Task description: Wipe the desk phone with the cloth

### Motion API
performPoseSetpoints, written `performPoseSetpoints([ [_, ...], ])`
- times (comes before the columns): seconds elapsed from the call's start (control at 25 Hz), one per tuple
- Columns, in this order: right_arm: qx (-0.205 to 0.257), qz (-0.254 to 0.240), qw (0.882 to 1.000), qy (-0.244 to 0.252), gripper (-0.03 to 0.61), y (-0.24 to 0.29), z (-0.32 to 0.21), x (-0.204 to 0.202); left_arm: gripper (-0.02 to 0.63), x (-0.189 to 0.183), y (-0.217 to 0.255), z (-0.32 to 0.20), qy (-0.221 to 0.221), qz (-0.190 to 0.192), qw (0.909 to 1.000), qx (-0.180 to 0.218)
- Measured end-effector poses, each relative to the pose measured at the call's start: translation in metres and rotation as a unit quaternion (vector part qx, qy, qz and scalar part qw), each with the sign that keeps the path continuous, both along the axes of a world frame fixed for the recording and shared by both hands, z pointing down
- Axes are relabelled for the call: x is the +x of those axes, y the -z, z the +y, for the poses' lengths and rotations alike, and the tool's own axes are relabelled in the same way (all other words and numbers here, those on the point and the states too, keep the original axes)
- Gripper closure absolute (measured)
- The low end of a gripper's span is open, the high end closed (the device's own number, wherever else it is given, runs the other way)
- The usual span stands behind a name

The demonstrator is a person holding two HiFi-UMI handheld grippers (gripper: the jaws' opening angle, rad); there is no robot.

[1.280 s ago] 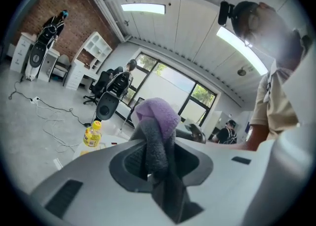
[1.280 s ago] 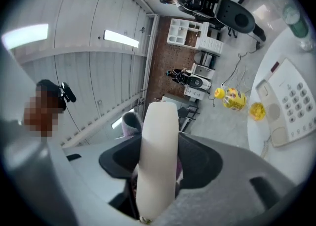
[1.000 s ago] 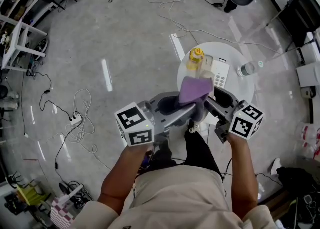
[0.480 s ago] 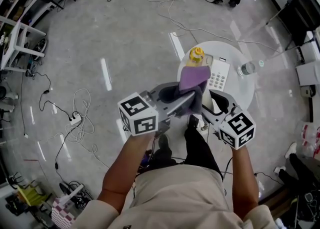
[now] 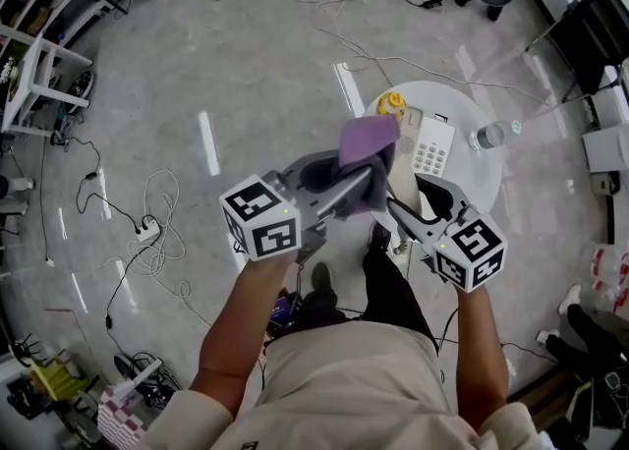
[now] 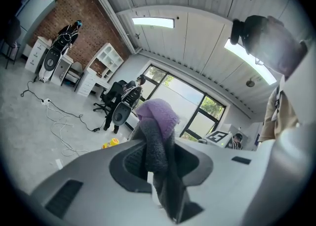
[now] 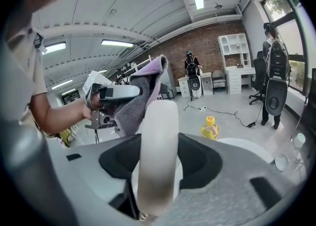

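Purple cloth (image 5: 366,139) hangs from the left gripper (image 5: 366,183), whose jaws are pinched narrow on it; in the left gripper view the cloth's (image 6: 158,116) grey underside trails down between them and its purple top bunches above. From the head view it is held up in the air just left of the phone (image 5: 432,146), not touching it. The phone sits on a round white table (image 5: 472,183), keypad up; a yellow bottle (image 5: 391,104) stands at the phone's far left corner, and a clear bottle (image 5: 488,134) stands to the phone's right near the table's edge. The right gripper (image 5: 418,204) is nearer the person than the phone, its jaws set fairly wide and closed on a white handset (image 7: 158,141) that stands upright between them and fills the gap; past the handset its view shows the left gripper with the cloth, and the yellow bottle on the table.
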State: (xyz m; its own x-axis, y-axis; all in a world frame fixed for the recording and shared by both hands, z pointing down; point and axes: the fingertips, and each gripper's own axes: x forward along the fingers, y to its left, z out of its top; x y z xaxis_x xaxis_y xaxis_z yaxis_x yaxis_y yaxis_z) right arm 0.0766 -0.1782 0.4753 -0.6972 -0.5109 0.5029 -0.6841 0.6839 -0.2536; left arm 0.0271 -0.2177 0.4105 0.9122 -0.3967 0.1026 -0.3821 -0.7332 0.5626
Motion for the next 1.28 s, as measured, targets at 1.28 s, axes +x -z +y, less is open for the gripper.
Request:
performPoseSetpoints([
  [1.28, -0.181, -0.088, 0.936, -0.288, 0.364, -0.138, -0.095, 0.074, 0.523, -0.134, 0.014, 0.005, 0.161, -0.140, 0.9705, 0.113],
])
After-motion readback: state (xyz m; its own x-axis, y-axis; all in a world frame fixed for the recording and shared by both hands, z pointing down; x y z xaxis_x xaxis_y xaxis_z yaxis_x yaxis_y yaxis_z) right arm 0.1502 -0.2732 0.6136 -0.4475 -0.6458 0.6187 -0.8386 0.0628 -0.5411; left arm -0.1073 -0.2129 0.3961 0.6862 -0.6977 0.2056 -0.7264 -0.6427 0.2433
